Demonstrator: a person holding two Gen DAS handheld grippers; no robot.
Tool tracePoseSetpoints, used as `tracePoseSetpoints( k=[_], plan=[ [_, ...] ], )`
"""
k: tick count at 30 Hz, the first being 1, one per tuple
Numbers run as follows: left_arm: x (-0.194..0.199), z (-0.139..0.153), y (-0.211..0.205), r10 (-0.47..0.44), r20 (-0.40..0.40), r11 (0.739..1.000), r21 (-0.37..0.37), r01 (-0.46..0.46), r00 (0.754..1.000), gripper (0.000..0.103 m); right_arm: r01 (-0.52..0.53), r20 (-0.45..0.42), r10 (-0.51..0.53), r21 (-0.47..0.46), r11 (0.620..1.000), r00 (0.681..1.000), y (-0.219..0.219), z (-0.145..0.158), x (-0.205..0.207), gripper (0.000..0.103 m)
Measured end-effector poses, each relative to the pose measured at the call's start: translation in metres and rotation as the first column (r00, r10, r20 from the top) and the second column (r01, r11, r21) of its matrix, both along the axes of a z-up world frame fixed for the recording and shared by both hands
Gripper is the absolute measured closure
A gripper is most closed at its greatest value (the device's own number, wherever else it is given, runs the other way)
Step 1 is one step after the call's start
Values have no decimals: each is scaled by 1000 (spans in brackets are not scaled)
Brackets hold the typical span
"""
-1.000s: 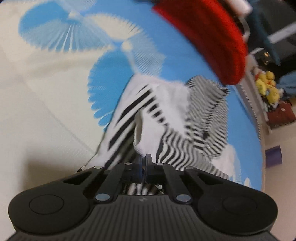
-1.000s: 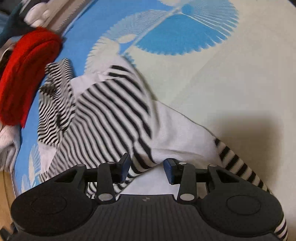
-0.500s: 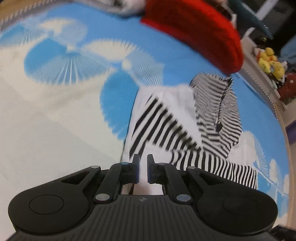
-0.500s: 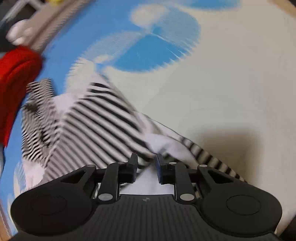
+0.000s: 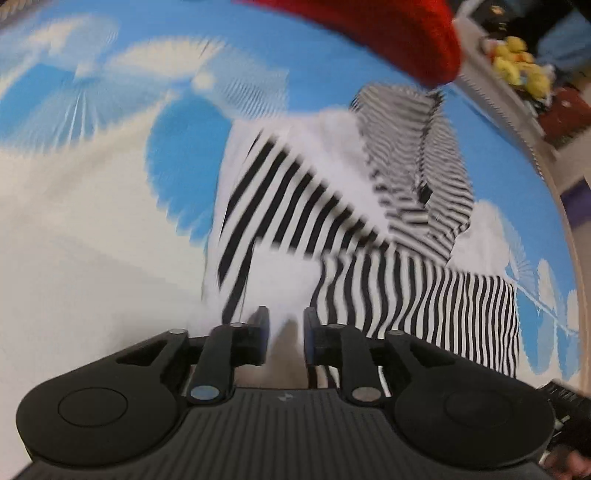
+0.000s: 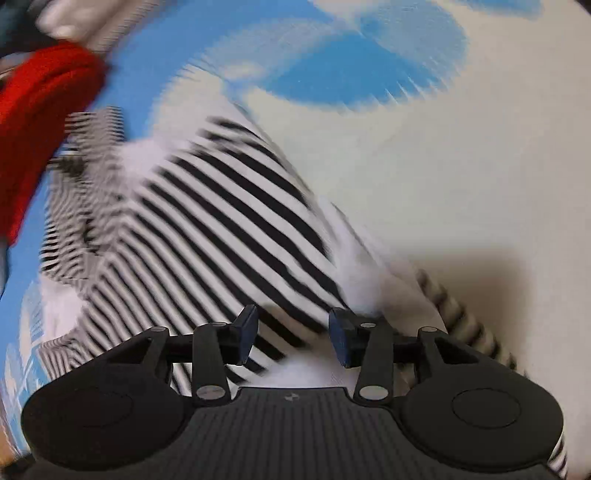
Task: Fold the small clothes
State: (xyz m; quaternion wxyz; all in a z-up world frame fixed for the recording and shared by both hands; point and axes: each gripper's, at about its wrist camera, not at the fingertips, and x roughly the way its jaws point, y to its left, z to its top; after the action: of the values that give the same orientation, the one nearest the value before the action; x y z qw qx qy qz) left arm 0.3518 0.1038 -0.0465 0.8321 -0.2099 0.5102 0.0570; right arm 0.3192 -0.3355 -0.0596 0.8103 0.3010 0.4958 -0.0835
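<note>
Left tool [image 5: 285, 334], fingers slightly parted, and right tool [image 6: 292, 334], fingers wide apart, both grip nothing, poised over the near edge of a striped shirt [image 5: 332, 206]. Shirt lies on a blue-and-cream sheet [image 5: 92, 184]; beyond it, a red garment [image 5: 388, 33]. Farther right, yellow toys [image 5: 521, 66].

The garment [image 5: 369, 236] lies spread on the mat [image 5: 92, 221], folded partly over itself. In the left wrist view, the left claw [image 5: 286, 332] sits at the garment's near edge, a second piece of clothing [image 5: 388, 33] lies beyond the garment, and toys [image 5: 521, 70] sit off the mat to the far right. In the right wrist view, the right claw [image 6: 293, 338] is over the garment's near part, with the second piece at far left.
</note>
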Motion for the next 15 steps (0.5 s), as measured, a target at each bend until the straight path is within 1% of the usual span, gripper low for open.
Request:
tracePoseSetpoints(
  k=[1,2,4,5,6,8,10,11,13,15],
  plan=[
    [2,-1,-1,-5,-3,1000,18,5,1000,72,-9,18,9,13,1000,1000,0,2,2,57],
    [5,-7,1,1,-29,1000,26,0,1000,72,1,12,-1,37,999,1000,-3,1,4,56],
    [9,-20,10,22,-105,1000,11,-21,994,72,55,-60,-50,80,995,997,-14,-9,4,56],
    [10,-24,13,29,-122,1000,-6,-30,992,73,75,-91,-68,73,995,993,-17,-12,4,56],
    [10,-23,14,35,-118,999,-9,-36,992,73,81,-99,-75,56,995,992,-18,-12,4,56],
    [9,-11,12,31,-76,999,22,-29,997,72,49,-49,-48,8,999,998,-13,1,5,56],
    [9,5,6,6,2,998,63,-6,1000,69,-17,43,20,-66,998,999,-2,23,8,56],
    [10,12,4,-2,37,997,82,-1,999,67,-43,91,53,-105,994,994,1,34,9,56],
    [7,22,-4,-14,98,993,119,3,995,58,-74,171,108,-194,978,979,9,52,7,56],
    [5,29,-9,-23,133,990,144,4,991,57,-96,209,157,-274,957,965,14,62,7,56]
  ],
)
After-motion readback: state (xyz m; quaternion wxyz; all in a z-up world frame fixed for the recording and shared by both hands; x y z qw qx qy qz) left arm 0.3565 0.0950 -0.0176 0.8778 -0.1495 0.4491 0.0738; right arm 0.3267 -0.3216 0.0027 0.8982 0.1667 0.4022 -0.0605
